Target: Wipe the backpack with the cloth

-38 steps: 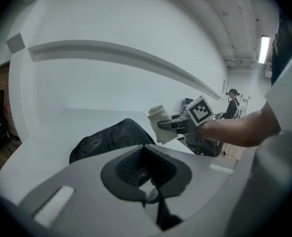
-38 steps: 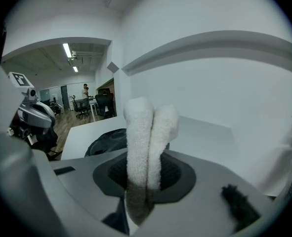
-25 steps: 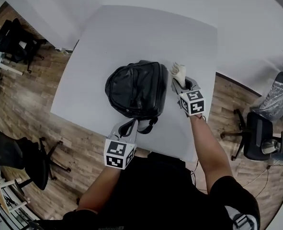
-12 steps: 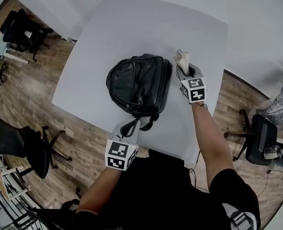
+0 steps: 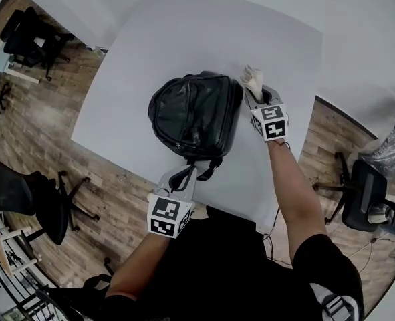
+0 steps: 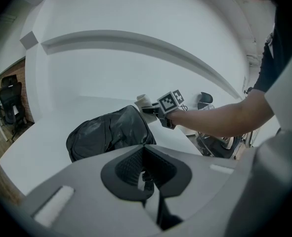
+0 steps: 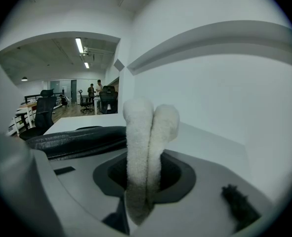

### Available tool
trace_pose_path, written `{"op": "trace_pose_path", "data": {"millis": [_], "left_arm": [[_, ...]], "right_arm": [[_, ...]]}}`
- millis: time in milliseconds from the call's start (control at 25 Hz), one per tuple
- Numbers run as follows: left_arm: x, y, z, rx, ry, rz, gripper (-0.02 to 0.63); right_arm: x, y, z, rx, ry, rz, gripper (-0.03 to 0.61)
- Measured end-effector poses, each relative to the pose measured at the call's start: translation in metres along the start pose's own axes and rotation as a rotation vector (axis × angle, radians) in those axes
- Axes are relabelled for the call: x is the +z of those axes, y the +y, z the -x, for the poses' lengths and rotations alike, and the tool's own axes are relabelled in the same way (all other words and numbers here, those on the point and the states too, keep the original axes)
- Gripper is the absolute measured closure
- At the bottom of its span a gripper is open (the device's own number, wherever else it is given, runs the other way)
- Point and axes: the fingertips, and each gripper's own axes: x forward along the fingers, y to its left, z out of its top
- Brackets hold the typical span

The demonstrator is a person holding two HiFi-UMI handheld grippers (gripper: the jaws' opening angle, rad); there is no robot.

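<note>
Backpack (image 5: 194, 116) lay flat on table (image 5: 184, 25), long way running from me outward, strap (image 5: 186, 174) end toward me. My left gripper (image 5: 181, 181) pinched shut on strap. My right gripper (image 5: 256, 97) squeezed cloth (image 5: 252, 82), just right of backpack's far end.

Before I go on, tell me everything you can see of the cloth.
The off-white fluffy cloth looks like thick terry, folded double so that two rounded lobes stand upright side by side. Its lower part is pinched between the jaws of the right tool, which is shut on it. It is over the white table, beside the far right corner of the black leather-look backpack. Whether it touches the backpack cannot be told.
</note>
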Motion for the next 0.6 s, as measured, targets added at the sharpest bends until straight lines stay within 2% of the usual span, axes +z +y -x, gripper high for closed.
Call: {"op": "trace_pose_path", "data": {"millis": [600], "left_arm": [[-0.010, -0.003, 0.006, -0.030, -0.005, 0.004, 0.607]], "right_arm": [[-0.005, 0.022, 0.015, 0.013, 0.009, -0.001, 0.485]]}}
